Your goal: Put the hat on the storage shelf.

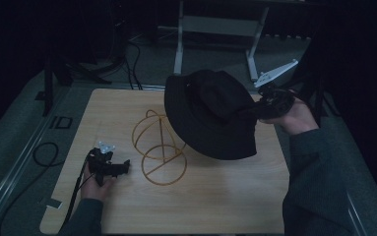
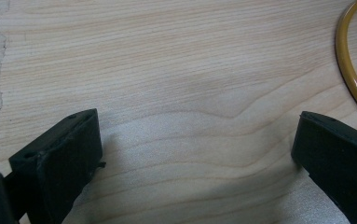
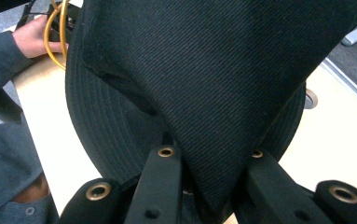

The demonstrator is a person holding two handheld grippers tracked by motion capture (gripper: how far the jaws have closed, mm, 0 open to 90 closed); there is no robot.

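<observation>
A black bucket hat (image 1: 210, 114) hangs in the air above the right half of the wooden table (image 1: 127, 206), partly over a yellow wire hat stand (image 1: 159, 147). My right gripper (image 1: 267, 104) is shut on the hat; in the right gripper view the dark fabric (image 3: 213, 79) is pinched between the two black fingers (image 3: 160, 186). My left gripper (image 1: 123, 168) rests on the table at the left, beside the stand's base ring (image 2: 353, 79). Its jaws stand wide apart over bare wood, with nothing between them.
A cable (image 1: 46, 155) trails off the table's left edge onto the grey floor. A white metal frame (image 1: 215, 29) stands beyond the far edge. The person's right sleeve (image 1: 319, 182) covers the table's right front corner.
</observation>
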